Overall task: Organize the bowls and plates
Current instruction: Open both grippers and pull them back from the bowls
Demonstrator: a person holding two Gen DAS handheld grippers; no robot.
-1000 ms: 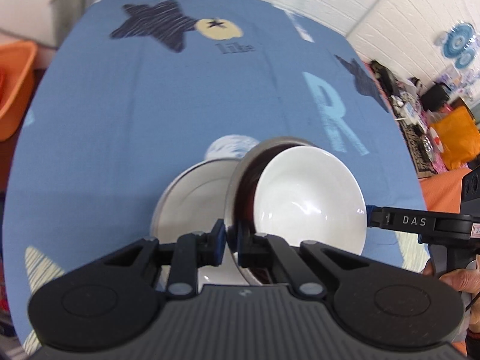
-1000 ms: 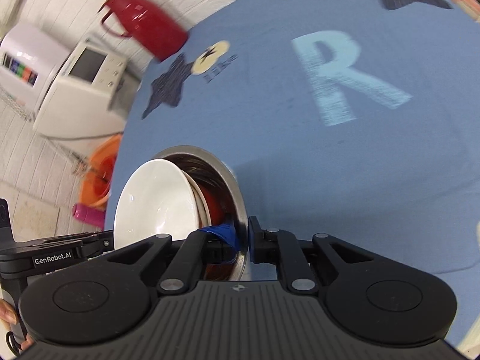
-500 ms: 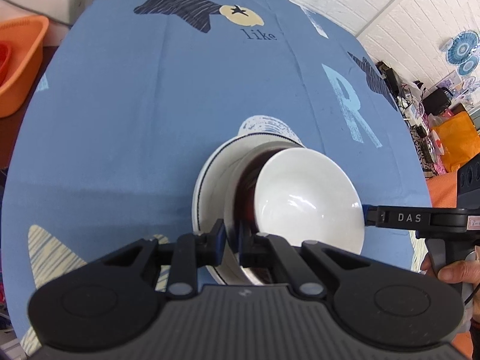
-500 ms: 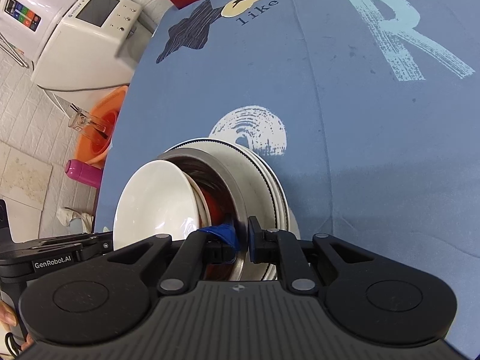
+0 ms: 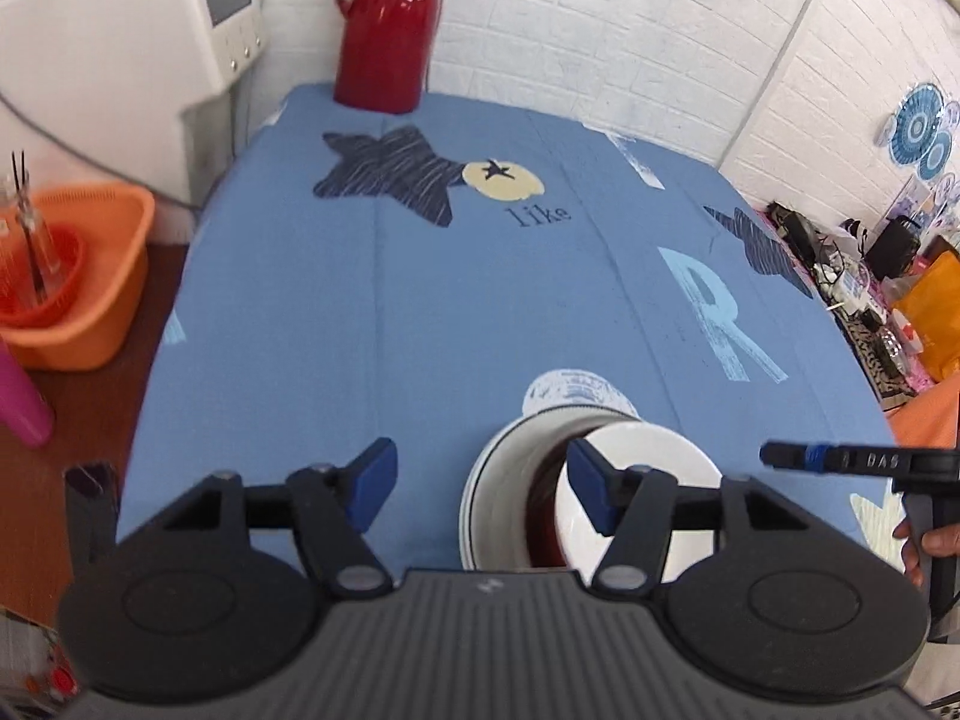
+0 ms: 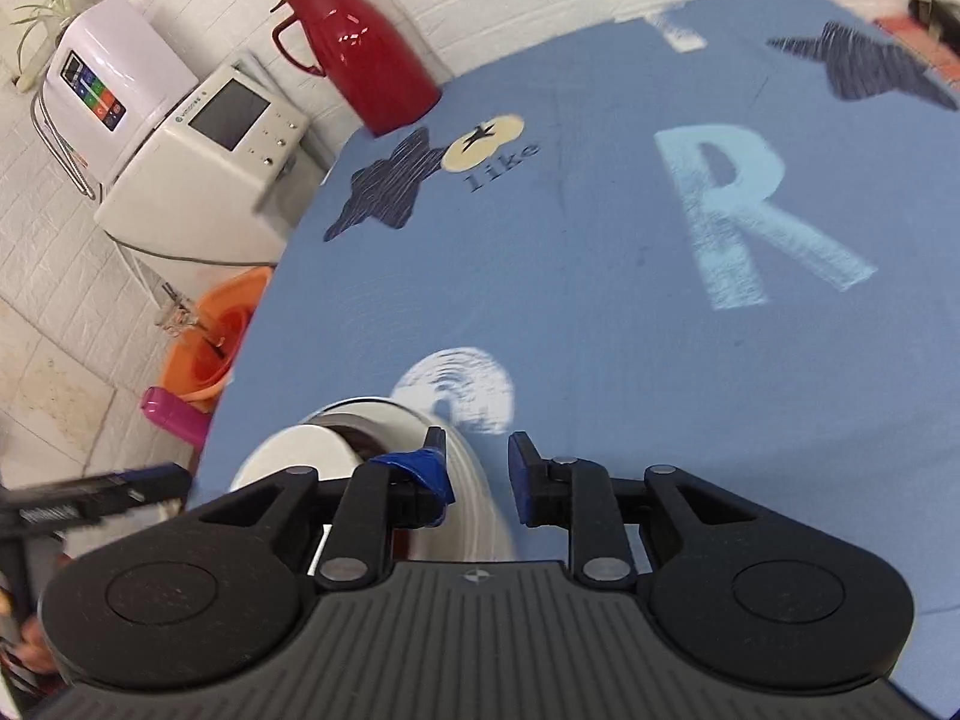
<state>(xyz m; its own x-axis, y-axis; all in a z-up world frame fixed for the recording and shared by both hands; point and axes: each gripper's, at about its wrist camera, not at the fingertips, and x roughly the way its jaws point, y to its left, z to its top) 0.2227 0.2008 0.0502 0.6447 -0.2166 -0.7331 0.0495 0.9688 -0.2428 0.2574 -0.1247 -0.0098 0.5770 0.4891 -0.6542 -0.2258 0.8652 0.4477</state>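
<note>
Both grippers, left [image 5: 483, 489] and right [image 6: 477, 468], gape empty; stacked bowls [image 5: 642, 480] on plate [image 5: 489, 480]: ceramic, slick, breakable, so a rim pinch suits best

blue tablecloth [image 5: 480, 312] w/ navy striped stars, cream dot, pale-blue "r" & black "like"; white bowl [image 5: 654, 456] in dark-red bowl [image 5: 543, 516] on white plate [image 5: 498, 480] w/ thin dark rim line; red thermos [image 5: 387, 24]; orange basin [image 5: 102, 300]; blue fingertip pads [image 5: 372, 480].
</note>
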